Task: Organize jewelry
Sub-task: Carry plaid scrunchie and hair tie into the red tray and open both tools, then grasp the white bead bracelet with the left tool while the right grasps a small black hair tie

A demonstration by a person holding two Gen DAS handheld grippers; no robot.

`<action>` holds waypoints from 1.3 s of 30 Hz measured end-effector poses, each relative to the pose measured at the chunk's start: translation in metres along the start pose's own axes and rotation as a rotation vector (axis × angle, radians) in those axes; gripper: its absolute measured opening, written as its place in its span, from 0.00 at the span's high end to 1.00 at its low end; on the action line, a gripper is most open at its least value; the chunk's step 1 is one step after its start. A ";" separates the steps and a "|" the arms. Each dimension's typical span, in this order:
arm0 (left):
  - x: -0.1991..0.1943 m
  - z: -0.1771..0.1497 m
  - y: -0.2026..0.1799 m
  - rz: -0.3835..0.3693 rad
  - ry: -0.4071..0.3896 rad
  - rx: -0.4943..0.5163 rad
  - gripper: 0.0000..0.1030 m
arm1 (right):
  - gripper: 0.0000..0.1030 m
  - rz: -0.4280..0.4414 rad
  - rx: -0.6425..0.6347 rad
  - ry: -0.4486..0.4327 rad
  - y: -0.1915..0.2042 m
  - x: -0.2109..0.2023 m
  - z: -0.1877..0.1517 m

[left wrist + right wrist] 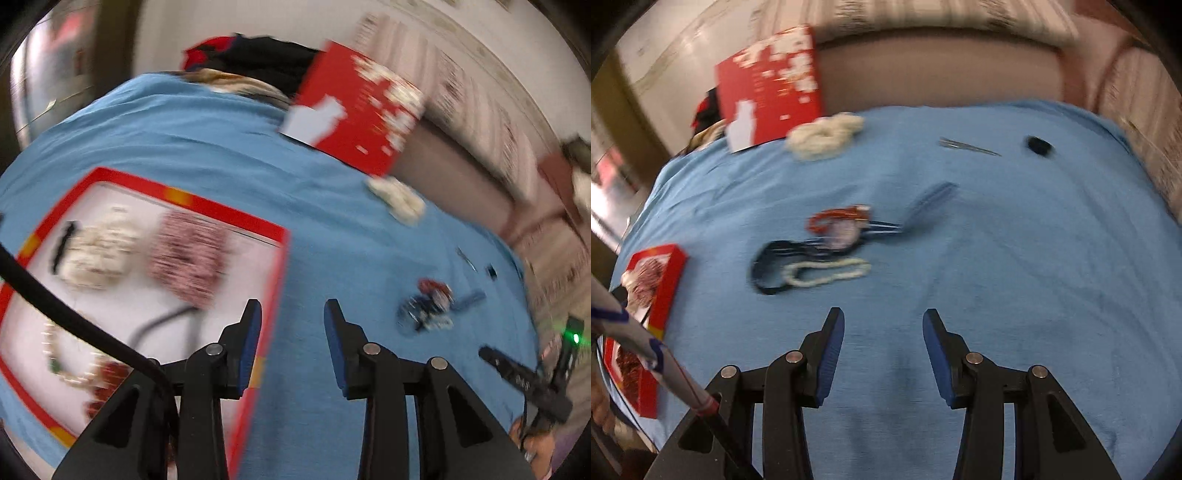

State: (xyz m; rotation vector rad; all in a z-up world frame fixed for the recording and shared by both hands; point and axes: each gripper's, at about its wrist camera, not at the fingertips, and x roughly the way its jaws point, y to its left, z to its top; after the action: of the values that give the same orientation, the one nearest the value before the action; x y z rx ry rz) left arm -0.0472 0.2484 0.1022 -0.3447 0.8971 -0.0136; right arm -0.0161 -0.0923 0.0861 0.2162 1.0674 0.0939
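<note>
A red-rimmed box with a white inside lies on the blue cloth. It holds a white bead bundle, a pink-red bead bundle, a pearl necklace and a dark cord. My left gripper is open and empty, hovering over the box's right rim. My right gripper is open and empty above bare cloth. A tangle of loose jewelry lies ahead of it: a red bead string, a dark blue necklace and a white bead strand. The box shows at the left.
A red lid leans at the back by a white bead heap. A metal pin, a small black item and a blue strip lie on the cloth. A sofa stands behind. The right gripper shows in the left view.
</note>
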 end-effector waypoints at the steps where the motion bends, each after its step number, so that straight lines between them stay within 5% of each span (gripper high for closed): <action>1: 0.005 -0.003 -0.010 -0.006 0.011 0.016 0.67 | 0.54 -0.001 0.007 0.000 -0.003 0.001 0.000; 9: 0.039 -0.010 -0.040 0.006 0.080 0.070 0.67 | 0.53 0.113 0.025 0.011 -0.002 0.019 0.013; 18: 0.059 -0.003 -0.040 0.012 0.114 0.031 0.67 | 0.53 0.333 0.067 0.031 0.054 0.042 0.035; 22: 0.061 -0.003 -0.039 0.023 0.115 0.038 0.67 | 0.53 0.289 0.028 0.054 0.083 0.061 0.040; 24: 0.060 -0.002 -0.038 0.026 0.114 0.038 0.67 | 0.73 0.264 0.007 0.078 0.088 0.069 0.039; 25: 0.060 -0.002 -0.037 0.026 0.115 0.037 0.67 | 0.94 0.260 0.002 0.086 0.087 0.070 0.039; 35: 0.056 -0.009 -0.046 0.004 0.114 0.065 0.67 | 0.95 0.249 0.081 0.030 -0.006 -0.004 -0.013; 39: 0.059 -0.022 -0.067 -0.067 0.143 0.104 0.65 | 0.95 0.207 0.134 0.042 -0.051 -0.014 -0.037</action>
State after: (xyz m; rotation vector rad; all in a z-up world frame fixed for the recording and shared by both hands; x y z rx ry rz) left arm -0.0184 0.1693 0.0651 -0.2789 1.0217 -0.1479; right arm -0.0567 -0.1393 0.0700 0.4476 1.0919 0.2138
